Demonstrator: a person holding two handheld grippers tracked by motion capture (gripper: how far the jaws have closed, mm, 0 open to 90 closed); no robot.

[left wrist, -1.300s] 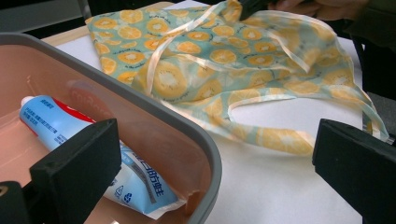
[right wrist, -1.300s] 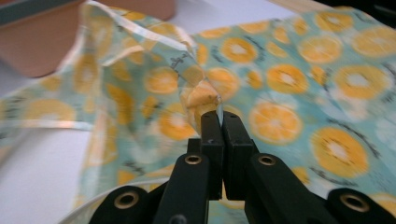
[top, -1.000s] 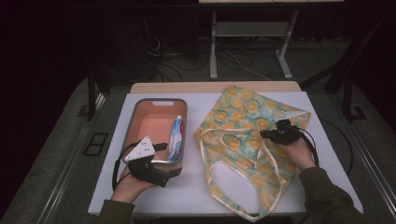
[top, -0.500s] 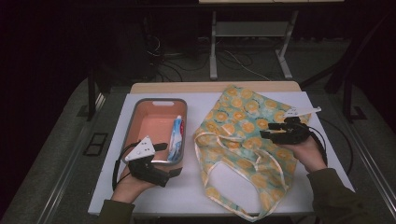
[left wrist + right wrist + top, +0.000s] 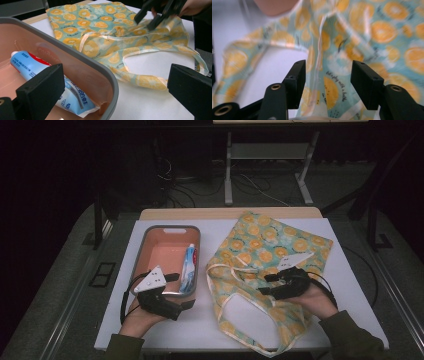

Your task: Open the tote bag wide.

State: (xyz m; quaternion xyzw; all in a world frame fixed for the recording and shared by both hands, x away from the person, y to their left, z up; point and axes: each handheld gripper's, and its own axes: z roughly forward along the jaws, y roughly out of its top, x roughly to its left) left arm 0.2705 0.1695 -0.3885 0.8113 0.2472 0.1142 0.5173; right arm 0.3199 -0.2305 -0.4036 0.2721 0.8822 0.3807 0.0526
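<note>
An orange-print tote bag [image 5: 270, 240] [image 5: 95, 25] [image 5: 387, 32] lies spread on the white table [image 5: 200, 330], its straps looping toward me. To its left stands a pink, grey-rimmed tray [image 5: 170, 226] [image 5: 75, 53] holding a toothpaste tube [image 5: 190, 265] [image 5: 27, 62]. My left gripper [image 5: 181, 291] [image 5: 115, 75] is open wide at the tray's near right corner, one jaw over the inside and one outside. Over the bag's near part hovers my right gripper [image 5: 268, 284] [image 5: 327, 67], also in the left gripper view [image 5: 150, 18]. Its jaws have just opened and eased in a little. They press on nothing, with a fold of fabric below them.
A wooden edge [image 5: 230, 213] runs along the table's far side. Behind it on the dark floor stand a metal frame [image 5: 265, 175] and loose cables [image 5: 200, 185]. Bare white tabletop lies along the near edge and to the right of the bag.
My right gripper has opened and come off the bag's right side, moving left and toward me. The bag's fabric has settled flatter. The left gripper has stayed put.
</note>
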